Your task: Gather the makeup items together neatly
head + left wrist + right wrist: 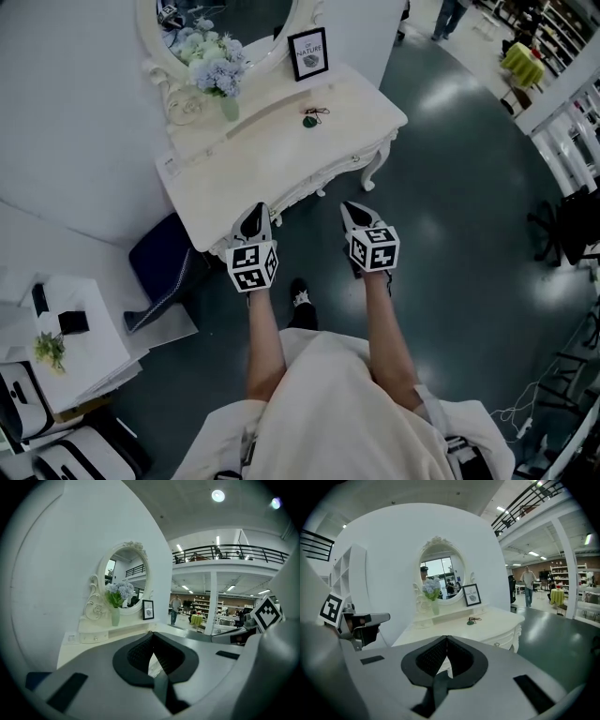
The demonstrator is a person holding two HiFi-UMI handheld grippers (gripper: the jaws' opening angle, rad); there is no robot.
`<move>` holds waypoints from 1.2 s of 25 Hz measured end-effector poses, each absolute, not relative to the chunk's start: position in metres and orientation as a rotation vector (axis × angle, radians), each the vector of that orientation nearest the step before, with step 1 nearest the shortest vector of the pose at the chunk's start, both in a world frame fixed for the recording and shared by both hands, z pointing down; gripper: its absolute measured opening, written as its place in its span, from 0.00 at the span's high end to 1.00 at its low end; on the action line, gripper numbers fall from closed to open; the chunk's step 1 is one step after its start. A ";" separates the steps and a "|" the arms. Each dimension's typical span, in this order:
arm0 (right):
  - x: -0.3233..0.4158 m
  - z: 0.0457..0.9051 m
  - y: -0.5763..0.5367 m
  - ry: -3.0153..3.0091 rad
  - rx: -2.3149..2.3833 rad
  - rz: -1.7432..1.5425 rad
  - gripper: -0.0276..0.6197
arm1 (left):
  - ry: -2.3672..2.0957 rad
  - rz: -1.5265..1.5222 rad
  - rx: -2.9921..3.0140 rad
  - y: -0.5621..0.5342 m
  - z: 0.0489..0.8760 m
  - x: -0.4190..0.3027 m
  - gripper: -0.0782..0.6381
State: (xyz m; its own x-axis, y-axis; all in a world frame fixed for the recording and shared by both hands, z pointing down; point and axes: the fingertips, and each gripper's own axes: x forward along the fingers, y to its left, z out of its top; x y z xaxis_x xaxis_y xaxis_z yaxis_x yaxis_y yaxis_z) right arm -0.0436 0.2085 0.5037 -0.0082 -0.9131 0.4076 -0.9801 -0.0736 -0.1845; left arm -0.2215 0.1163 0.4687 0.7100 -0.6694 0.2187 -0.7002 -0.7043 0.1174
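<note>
A white dressing table (281, 164) stands ahead of me against the wall. On its top lies one small dark green round thing with a thin cord (310, 119), which also shows in the right gripper view (471, 621). No other small items show on the tabletop. My left gripper (254, 216) hovers over the table's front edge, jaws shut and empty (151, 638). My right gripper (352, 210) hangs just off the front edge over the floor, also shut with nothing in it (446, 640). Both point at the table.
At the back of the table are an oval mirror (442, 576), a vase of pale blue flowers (217, 73) and a framed picture (308, 53). A dark blue stool (161, 267) sits at the table's left end. A white side unit (80, 352) is lower left. A person (528, 585) walks far off.
</note>
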 end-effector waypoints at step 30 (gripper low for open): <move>0.033 0.527 0.056 -1.974 2.128 0.660 0.90 | -1.114 0.332 2.698 -0.033 0.502 -0.159 0.87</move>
State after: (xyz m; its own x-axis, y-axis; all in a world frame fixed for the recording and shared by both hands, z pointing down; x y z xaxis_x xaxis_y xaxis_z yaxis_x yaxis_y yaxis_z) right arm 0.0333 0.0559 0.5270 0.0288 -0.9052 0.4240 -0.9781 -0.1129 -0.1747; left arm -0.1592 -0.0328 0.5018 0.6901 -0.6665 0.2821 -0.7122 -0.6946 0.1013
